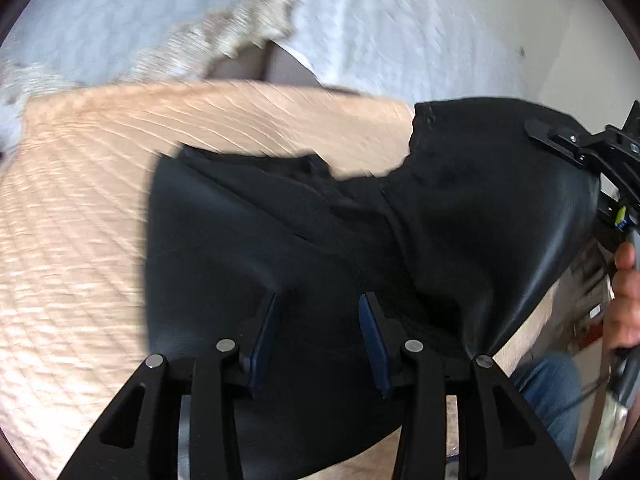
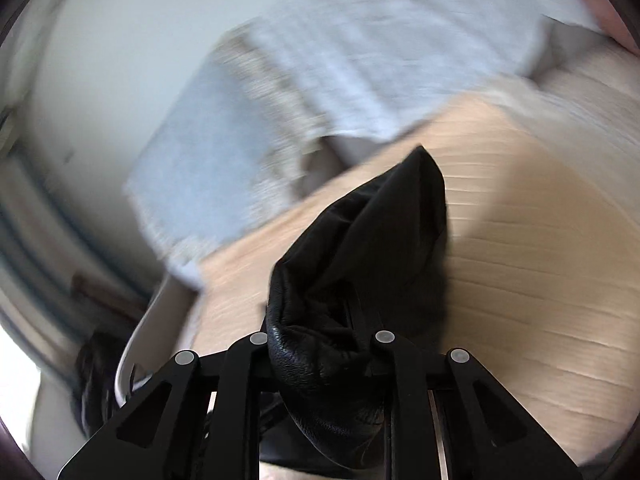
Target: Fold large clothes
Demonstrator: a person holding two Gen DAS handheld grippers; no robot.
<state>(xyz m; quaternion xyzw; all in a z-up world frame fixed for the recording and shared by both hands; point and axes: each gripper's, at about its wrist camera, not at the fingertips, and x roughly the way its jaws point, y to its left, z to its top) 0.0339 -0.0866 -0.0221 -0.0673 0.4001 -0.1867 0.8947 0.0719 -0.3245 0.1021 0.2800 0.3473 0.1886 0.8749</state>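
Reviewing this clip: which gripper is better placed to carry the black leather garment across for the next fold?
Right, probably. The right gripper is shut on the black leather garment and lifts its edge off the peach quilt. The left gripper is open above the garment, holding nothing, so it would first need a grip.

Soft daylight, fairly bright. Both fisheye views bend hard at their dark rims. Motion blur smears the bed cover [image 1: 80, 208] and pillows [image 2: 224, 152]; sheen glints on the black leather garment [image 1: 560, 240].

Left tool [image 1: 318, 332] spread wide over black leather garment [image 1: 280, 240] on peach quilted bed [image 1: 80, 208]; right tool [image 1: 560, 140] pinching garment's raised edge.
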